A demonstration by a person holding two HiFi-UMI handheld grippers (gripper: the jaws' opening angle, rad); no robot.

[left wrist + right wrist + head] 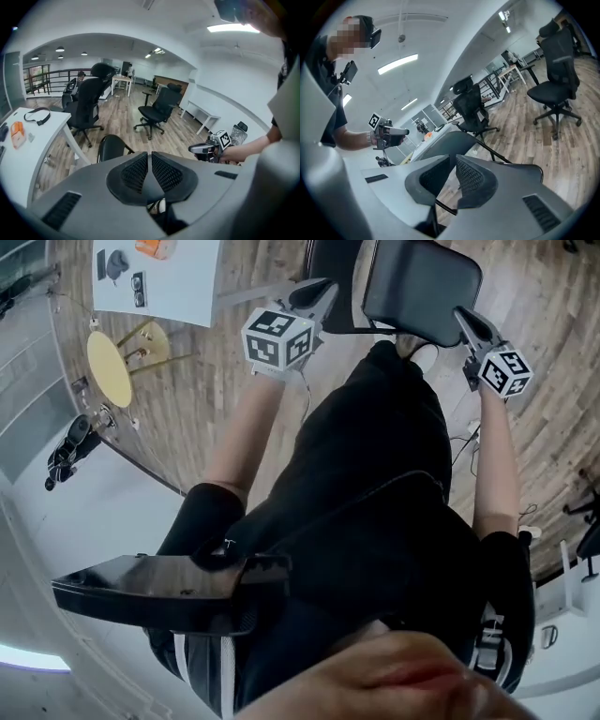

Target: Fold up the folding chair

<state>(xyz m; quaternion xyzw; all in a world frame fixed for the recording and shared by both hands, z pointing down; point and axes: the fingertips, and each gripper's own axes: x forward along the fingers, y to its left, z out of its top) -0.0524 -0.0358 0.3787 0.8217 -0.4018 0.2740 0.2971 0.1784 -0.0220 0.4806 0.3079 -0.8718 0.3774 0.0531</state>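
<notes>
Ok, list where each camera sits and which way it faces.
Head view: on the person's head, facing steeply down; shows torso, forearms, left gripper and right gripper near the folding chair.
Left gripper view: on the left gripper, looking along its shut jaws across the office; shows the right gripper and forearm.
Right gripper view: on the right gripper, looking along its shut jaws at the folding chair; shows the left gripper and forearm.
Shared: all three show the folding chair.

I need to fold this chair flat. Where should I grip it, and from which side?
Probably the seat at its free edge, opposite the backrest, coming from the right, where the right gripper is. The seat lies open, face up, so that edge should swing up toward the backrest. Its jaws are shut and need opening first.
</notes>
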